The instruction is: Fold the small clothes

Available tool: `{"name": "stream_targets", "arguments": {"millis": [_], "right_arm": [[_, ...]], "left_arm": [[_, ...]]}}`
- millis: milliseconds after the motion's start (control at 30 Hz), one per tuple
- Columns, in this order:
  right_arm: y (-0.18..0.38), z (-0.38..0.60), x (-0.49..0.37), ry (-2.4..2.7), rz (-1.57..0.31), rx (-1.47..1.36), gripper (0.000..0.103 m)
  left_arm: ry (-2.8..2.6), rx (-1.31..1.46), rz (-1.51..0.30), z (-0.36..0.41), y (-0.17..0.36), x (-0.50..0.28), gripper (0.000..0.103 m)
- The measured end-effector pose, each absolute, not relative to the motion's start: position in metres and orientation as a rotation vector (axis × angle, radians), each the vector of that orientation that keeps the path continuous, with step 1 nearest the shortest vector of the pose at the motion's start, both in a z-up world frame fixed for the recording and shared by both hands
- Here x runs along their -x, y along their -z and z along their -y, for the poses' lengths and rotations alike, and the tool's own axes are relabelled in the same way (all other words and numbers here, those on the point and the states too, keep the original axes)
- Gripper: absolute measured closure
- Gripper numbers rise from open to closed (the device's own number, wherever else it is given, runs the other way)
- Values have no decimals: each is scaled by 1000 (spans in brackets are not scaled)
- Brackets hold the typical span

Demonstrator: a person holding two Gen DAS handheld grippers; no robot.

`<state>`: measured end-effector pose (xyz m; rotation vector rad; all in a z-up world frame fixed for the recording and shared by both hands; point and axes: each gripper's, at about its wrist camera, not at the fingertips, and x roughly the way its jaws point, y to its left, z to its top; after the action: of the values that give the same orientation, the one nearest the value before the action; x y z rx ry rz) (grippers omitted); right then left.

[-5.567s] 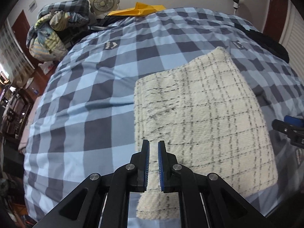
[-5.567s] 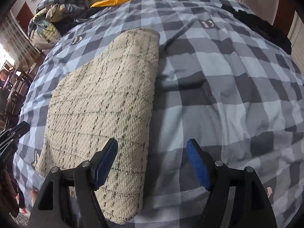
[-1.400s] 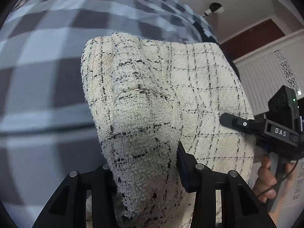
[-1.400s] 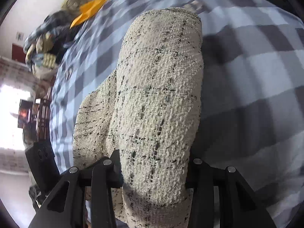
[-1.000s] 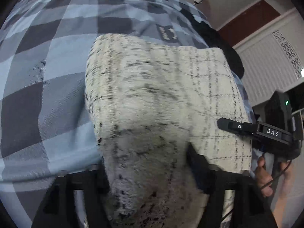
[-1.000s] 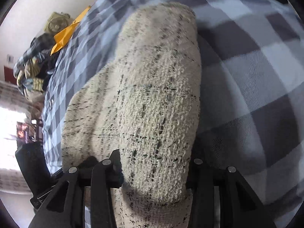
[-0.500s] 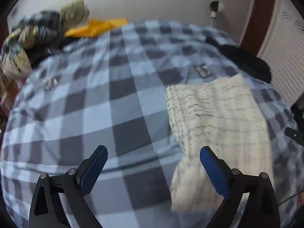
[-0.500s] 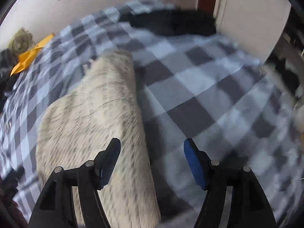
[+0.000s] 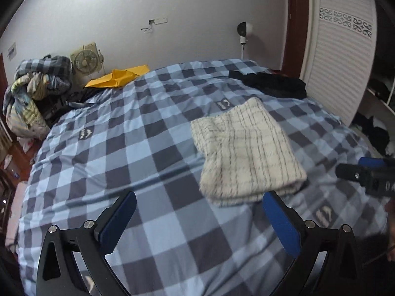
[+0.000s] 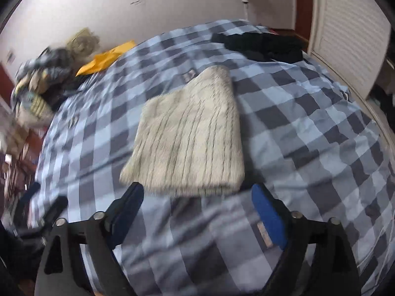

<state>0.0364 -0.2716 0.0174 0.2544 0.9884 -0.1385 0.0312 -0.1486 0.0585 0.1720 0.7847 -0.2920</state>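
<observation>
The cream tweed garment (image 9: 246, 150) lay folded on the bed (image 9: 123, 162), flat on the blue-and-grey checked cover. In the left wrist view it sat right of centre; in the right wrist view (image 10: 190, 135) it sat at centre frame, blurred by motion, with its folded edge towards the lower part of the frame.

The left tool (image 9: 197, 214) occupied the bottom of its own view with its jaws spread wide and opening. Nothing was between its blue pads (image 9: 118, 219); only checked cover showed in the gap. The garment was above and to the right of the gap, clear of both pads.

The right tool (image 10: 197, 209) filled the bottom of its own view, jaws opening and released. The garment's lower edge appeared just above the gap between the fingers, and neither pad pressed on it. In the left wrist view the right tool (image 9: 370, 175) showed at the right edge of the frame, right of the garment.

A black garment (image 9: 271, 83) lay on the bed at upper right of the left wrist view. A yellow item (image 9: 118, 77) and a small fan (image 9: 86, 64) were at upper left, beside a heap of bedding (image 9: 32, 98).
</observation>
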Motion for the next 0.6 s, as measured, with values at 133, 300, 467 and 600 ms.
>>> {"name": "stream_targets", "arguments": {"millis": [133, 300, 467, 600], "right_arm": [[0, 255, -9, 157, -982, -46, 15], [20, 257, 2, 241, -954, 15, 15], [20, 261, 0, 266, -935, -38, 15], [20, 256, 3, 261, -907, -14, 15]], "left_arm": [[285, -197, -774, 139, -47, -22, 0], [319, -190, -806, 138, -40, -24, 0], [354, -179, -805, 144, -41, -21, 0], [326, -225, -783, 150, -43, -16, 0]]}}
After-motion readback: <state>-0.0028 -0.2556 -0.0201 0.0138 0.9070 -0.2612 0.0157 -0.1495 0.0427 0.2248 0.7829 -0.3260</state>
